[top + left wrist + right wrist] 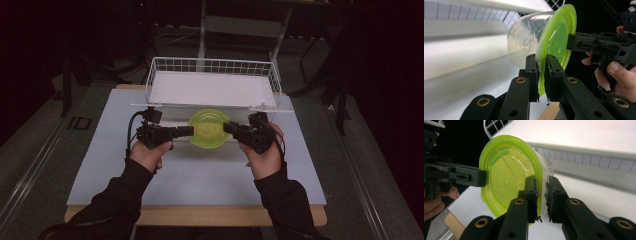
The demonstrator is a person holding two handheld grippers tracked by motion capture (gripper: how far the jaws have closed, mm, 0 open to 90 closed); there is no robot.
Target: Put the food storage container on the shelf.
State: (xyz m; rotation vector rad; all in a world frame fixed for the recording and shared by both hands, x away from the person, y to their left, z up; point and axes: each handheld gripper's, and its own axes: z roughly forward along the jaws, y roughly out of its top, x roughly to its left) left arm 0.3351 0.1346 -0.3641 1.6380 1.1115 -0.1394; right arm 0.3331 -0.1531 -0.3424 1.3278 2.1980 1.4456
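High view: one container (208,128), two grippers.

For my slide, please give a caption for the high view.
Both claws, left and right, grip the green lid before the wire basket.

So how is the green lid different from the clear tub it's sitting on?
The lid is opaque lime green; the tub is clear enough to show the basket wire behind it. The lid is a flat disc; the tub is deep and rounded. The lid's rim overhangs the tub's wall. Both are plastic, and each claw is clamped on that rim.
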